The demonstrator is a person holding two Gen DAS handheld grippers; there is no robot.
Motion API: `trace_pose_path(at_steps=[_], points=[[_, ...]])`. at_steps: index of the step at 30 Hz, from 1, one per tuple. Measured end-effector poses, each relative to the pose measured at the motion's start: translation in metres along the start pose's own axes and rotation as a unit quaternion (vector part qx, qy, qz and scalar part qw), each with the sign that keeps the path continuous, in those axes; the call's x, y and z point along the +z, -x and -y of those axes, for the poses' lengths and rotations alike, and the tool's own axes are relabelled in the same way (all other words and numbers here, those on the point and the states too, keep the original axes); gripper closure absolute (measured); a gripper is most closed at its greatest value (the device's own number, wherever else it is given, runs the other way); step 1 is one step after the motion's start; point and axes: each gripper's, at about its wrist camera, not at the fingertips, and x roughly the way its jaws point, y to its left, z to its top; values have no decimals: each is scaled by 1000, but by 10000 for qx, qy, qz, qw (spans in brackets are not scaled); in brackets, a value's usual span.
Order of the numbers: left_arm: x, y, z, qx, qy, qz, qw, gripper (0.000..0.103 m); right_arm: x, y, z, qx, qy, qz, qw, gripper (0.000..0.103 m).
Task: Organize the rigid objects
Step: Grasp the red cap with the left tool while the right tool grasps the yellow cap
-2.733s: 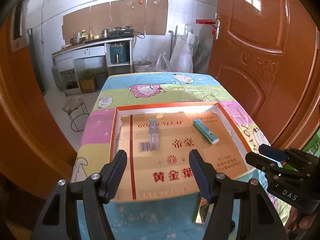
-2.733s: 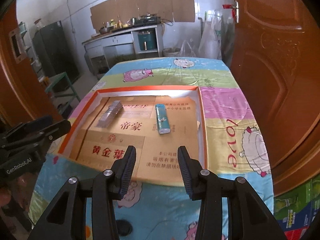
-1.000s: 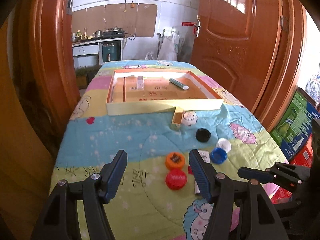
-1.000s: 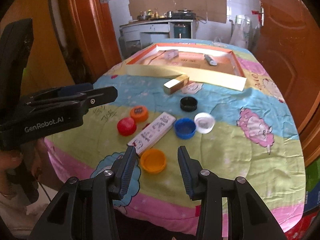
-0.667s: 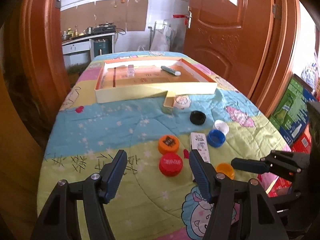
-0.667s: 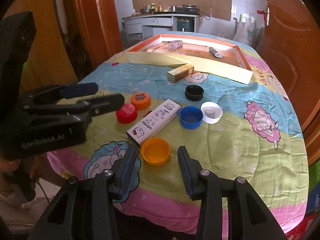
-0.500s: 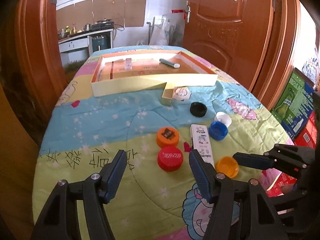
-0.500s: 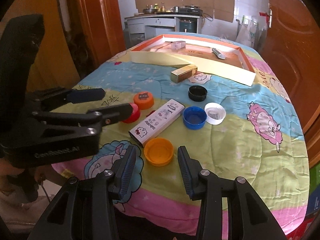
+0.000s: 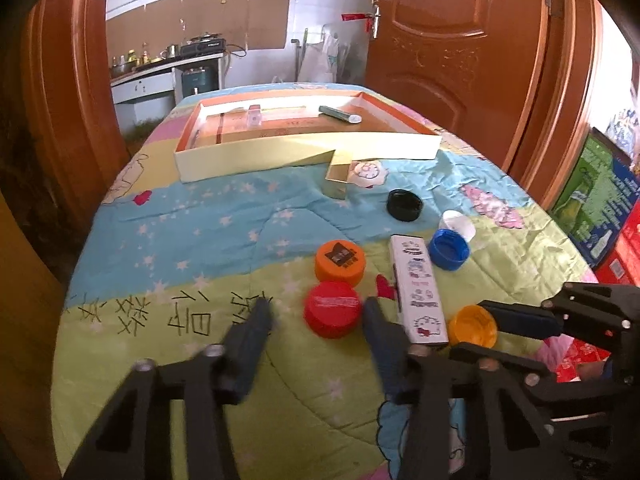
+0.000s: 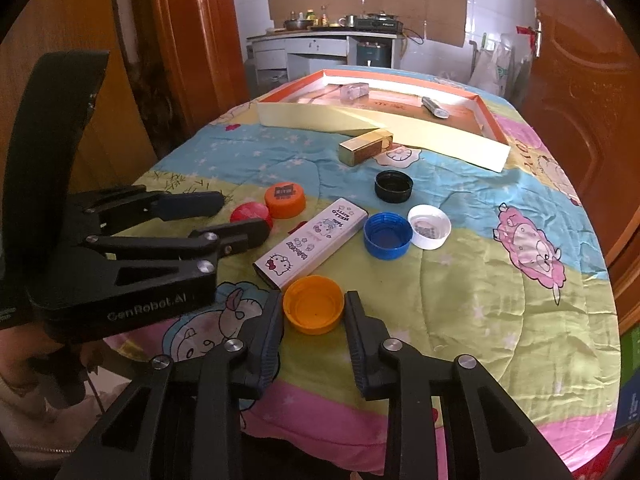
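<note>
A table is covered by a cartoon quilt (image 10: 460,280); wooden doors (image 9: 460,40) are seen at both sides, and a kitchen counter (image 10: 320,40) at upper centre against a tiled wall; a shallow tray (image 9: 280,152) lies at the far end of the table, with a gold box (image 10: 365,146) just before it. Caps are scattered over the quilt's near half: a black cap (image 10: 393,186), white cap (image 10: 429,221) touching a blue cap (image 10: 387,235), a printed orange cap (image 9: 340,262), a red cap (image 9: 332,314), and a white tin (image 10: 312,244) between them.

In the left wrist view, the left gripper (image 9: 318,318) is angled down at lower centre; its jaws have just been closing about the red cap, the right finger beside it, the left finger apart, so nothing is grasped yet.

In the right wrist view, the right gripper (image 10: 314,314) is angled down at lower centre; its jaws have just been closing and are clenched on the open orange cap (image 10: 313,309).
</note>
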Motion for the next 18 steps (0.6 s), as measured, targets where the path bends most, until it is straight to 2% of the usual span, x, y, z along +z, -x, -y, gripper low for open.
trace_pose_path(at_steps=[2,6,18], points=[[0,1,-1,-65,33,16,10000,72,0,1,-1,-12,32,3,10000,72],[-1,2,-1,-99,42,60,9999,73,0,3,-2,-54,56,21,10000,72],[5,16,-2,-177,137,261,9994,73,1,12,4,-74,-47,142,9999,72]])
